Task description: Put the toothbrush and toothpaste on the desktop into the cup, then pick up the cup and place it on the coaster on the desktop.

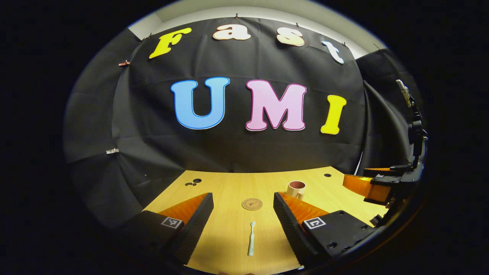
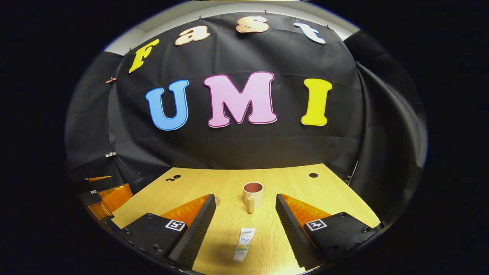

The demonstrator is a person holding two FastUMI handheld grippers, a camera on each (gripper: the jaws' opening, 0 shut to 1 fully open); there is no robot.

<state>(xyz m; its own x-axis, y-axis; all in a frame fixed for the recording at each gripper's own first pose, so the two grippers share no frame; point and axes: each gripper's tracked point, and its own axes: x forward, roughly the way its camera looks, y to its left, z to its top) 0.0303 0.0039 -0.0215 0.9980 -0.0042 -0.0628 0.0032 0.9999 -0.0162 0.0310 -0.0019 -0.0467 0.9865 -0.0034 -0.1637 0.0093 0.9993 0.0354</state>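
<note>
White toothbrush (image 1: 251,238) lies between open left claw (image 1: 243,217).

The left gripper (image 1: 243,208) is held above the desktop (image 1: 229,187) with its jaws spread wide apart and nothing gripped between them. The toothbrush (image 1: 251,238) is seen lying flat on the wood in the gap between the fingers, its head turned away from the camera. Just beyond it, the round coaster (image 1: 252,204) is laid flat. The cup (image 1: 296,189) is stood upright farther back, partly hidden behind the right-hand finger. At the right edge the right gripper (image 1: 366,185) is seen, well apart from the cup.
</note>
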